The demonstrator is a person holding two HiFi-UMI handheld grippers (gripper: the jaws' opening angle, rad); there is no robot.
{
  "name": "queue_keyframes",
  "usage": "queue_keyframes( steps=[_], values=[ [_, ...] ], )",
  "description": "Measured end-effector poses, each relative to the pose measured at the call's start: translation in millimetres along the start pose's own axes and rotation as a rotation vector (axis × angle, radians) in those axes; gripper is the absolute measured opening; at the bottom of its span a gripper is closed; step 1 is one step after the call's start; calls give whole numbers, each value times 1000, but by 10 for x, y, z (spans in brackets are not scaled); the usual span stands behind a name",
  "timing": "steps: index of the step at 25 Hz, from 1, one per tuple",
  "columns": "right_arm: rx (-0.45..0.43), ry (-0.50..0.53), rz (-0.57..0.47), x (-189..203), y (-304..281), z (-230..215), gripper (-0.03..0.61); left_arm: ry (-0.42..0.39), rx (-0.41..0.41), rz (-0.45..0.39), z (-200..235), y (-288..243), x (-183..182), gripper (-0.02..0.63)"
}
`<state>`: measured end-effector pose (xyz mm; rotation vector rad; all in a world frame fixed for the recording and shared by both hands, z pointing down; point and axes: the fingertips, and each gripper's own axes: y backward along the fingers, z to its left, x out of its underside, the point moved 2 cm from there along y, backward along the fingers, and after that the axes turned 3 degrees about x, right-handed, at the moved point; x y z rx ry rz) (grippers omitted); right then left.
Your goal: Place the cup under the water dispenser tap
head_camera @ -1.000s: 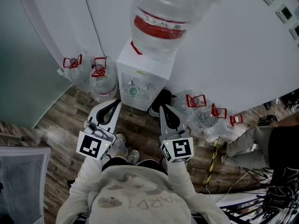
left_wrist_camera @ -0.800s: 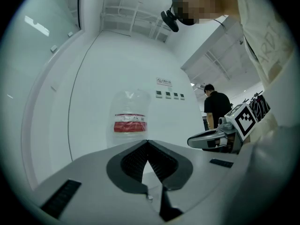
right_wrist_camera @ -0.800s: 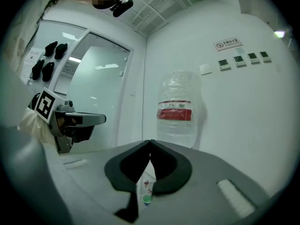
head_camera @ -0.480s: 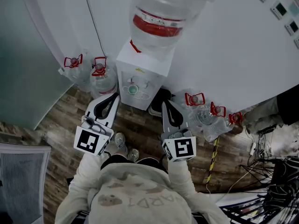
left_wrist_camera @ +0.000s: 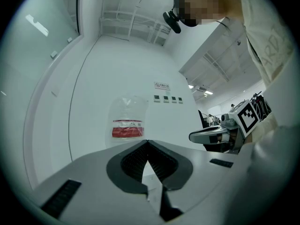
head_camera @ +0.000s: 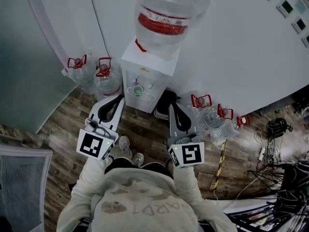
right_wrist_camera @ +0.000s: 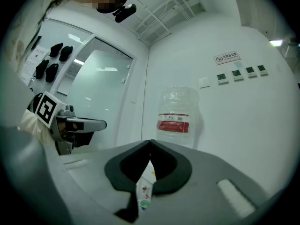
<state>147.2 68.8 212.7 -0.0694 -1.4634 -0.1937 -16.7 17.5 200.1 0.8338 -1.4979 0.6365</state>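
- You stand on a dark wood-plank floor [head_camera: 145, 124] facing a curved white wall [head_camera: 231, 57]. A glass partition [head_camera: 24, 71] closes off the left side.
- One white water dispenser [head_camera: 147, 69] stands against the wall, with one large bottle [head_camera: 166, 13] upended on top of it.
- Five spare jugs [head_camera: 104, 79] with red handles sit on the floor, two to the left of the dispenser and three to its right.
- One green cup [head_camera: 138, 91] rests on the dispenser's drip tray [head_camera: 147, 97], below the taps [head_camera: 144, 83] and just beyond both grippers' tips, touching neither.
- Your left gripper [head_camera: 119, 100] and right gripper [head_camera: 172, 106] are both clenched with nothing between the jaws, side by side and pointing at the dispenser.
- A tangle of cables [head_camera: 280, 197] lies at the near right, and four small panels [right_wrist_camera: 239, 72] hang in a row on the wall.
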Motion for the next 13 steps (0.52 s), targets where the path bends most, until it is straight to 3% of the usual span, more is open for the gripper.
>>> queue_keyframes(
  steps=[13],
  values=[
    [-6,5,-23,-77,141,117,9,2,-9,-12,-98,181,-73,6]
  ],
)
